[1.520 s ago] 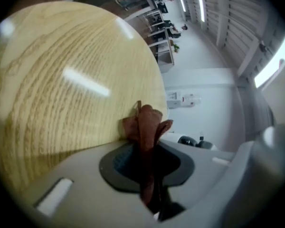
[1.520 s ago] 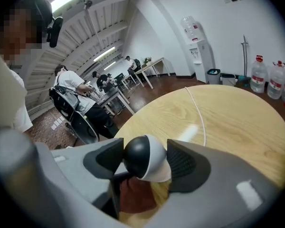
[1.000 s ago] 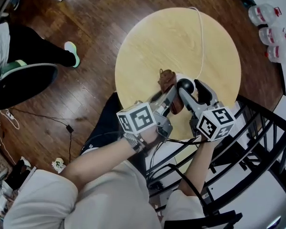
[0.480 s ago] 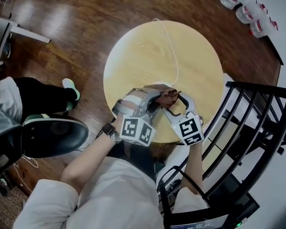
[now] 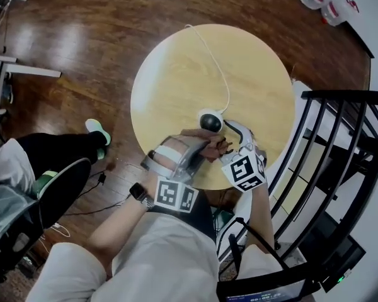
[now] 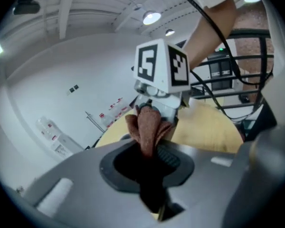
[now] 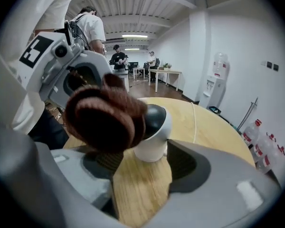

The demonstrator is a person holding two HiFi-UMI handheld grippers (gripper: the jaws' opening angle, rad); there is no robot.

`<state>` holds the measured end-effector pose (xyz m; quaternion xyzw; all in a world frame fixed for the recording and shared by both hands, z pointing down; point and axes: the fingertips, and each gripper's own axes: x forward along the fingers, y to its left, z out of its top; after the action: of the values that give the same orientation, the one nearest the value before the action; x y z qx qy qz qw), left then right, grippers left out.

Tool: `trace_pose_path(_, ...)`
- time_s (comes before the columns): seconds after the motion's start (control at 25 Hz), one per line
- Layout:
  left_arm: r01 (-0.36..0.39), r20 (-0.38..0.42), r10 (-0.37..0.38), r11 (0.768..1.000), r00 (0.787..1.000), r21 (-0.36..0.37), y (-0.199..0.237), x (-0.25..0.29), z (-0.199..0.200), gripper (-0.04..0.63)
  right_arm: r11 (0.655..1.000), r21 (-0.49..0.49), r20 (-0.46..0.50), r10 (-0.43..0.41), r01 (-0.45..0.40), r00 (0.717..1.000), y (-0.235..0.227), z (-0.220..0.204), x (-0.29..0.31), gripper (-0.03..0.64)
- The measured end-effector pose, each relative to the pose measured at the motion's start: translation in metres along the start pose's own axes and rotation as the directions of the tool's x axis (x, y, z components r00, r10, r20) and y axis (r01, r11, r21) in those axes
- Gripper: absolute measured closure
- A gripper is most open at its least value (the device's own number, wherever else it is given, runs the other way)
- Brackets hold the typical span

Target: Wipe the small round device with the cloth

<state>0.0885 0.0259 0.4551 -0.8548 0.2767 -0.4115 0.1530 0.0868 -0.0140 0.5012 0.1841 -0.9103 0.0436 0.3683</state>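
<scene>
The small round device (image 5: 210, 121), a white cup-shaped base with a black dome on top, stands upright on the round table (image 5: 176, 74), whose near rim lies just behind the device on the person's side. The coming wipe turns, I judge, on the cloth (image 7: 104, 118) meeting the dome. The wad sits just beside the device on its near left flank, above the base, so the stroke must go forward and across. The device is round and upright, so there is no long axis to line up with.

The left gripper (image 6: 149, 151) is clamped on the cloth, with a brown fold standing out past its tips. The right gripper (image 7: 143, 167) has its jaws spread wide with the device at their tips. The base sits close by one jaw and bare wood shows beside the other, so it brackets the device and does not squeeze it. Both hands crowd the device's near side, and the cloth-bearing left is nearer the dome.

Only the right gripper view shows dome, base and cloth together, though I cannot tell whether the cloth touches the dome or is merely in front of it. In the left gripper view the cloth and the right gripper's marker cube (image 6: 161, 68) hide the device. The head view gives the layout but hides any contact under the cloth
</scene>
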Motion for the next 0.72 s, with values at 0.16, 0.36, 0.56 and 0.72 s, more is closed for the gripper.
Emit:
trace_pose_path(0.16, -0.147, 0.018, 0.147, 0.989, 0.989, 0.005, 0.04, -0.013, 0.023, 0.526, 1.0, 0.011, 0.015, -0.01, 0.01, 1.0, 0.003, 0.004, 0.002, 0.331)
trace_pose_path(0.36, -0.086, -0.078, 0.089, 0.995, 0.993, 0.042, 0.034, 0.015, 0.008, 0.526, 0.999, 0.05, 0.022, -0.003, 0.002, 1.0, 0.007, 0.001, 0.006, 0.331)
trace_pose_path(0.56, 0.037, -0.084, -0.035, 0.999, 0.996, 0.025, -0.006, 0.017, 0.004, 0.525, 0.997, 0.071, 0.03, 0.002, -0.004, 1.0, 0.01, -0.003, 0.006, 0.331)
trace_pose_path(0.72, 0.079, -0.089, -0.088, 0.992, 0.992, -0.102, -0.018, 0.013, -0.006, 0.526, 0.994, 0.108, 0.054, 0.009, -0.015, 0.999, 0.012, -0.005, 0.006, 0.331)
